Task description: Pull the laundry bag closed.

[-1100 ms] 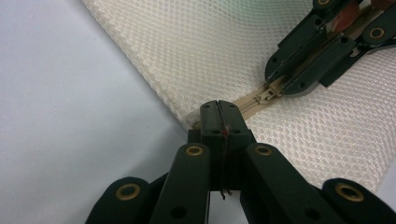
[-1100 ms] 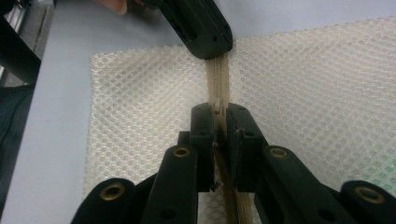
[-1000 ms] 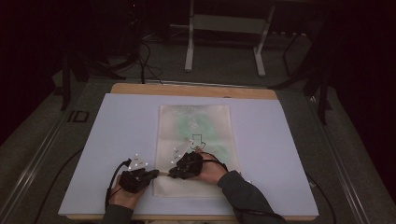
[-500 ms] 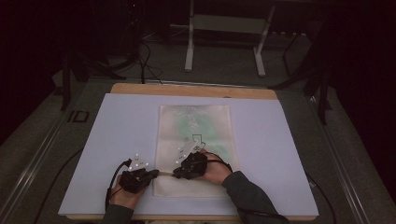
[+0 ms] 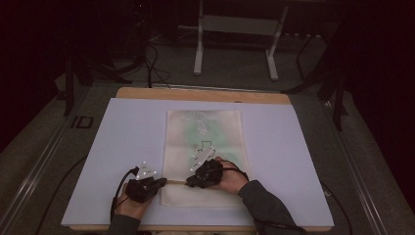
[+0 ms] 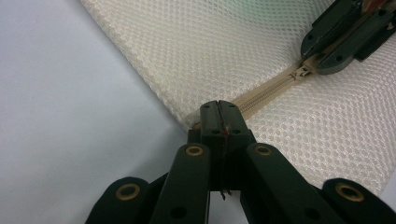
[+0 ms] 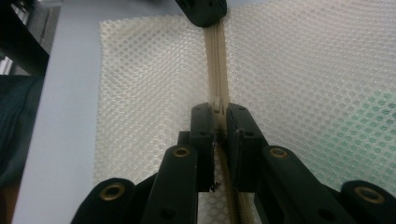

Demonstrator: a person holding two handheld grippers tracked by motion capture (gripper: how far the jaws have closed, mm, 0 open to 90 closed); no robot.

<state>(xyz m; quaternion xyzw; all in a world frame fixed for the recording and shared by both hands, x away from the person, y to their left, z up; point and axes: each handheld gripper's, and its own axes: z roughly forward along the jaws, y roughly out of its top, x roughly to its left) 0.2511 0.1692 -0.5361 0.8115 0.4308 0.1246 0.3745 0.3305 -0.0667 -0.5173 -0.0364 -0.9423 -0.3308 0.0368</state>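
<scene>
On the bench: a white mesh laundry bag lies flat on the pale bench, near its front edge.
Zipper: a beige zipper runs across the near end of the bag.
Left tongs: the left tongs are closed on the bag's edge at the zipper's end.
Right tongs: the right tongs pinch the zipper slider.

Zipper pull mostly hidden between the jaws of the right hand-held gripper; zipper's end buried under the closed tips of the left hand-held gripper. Mesh bag cut off by the top and right edges of the left gripper view. From the high view, zipper too small to make out, greenish contents of the bag blurred through the mesh.
</scene>
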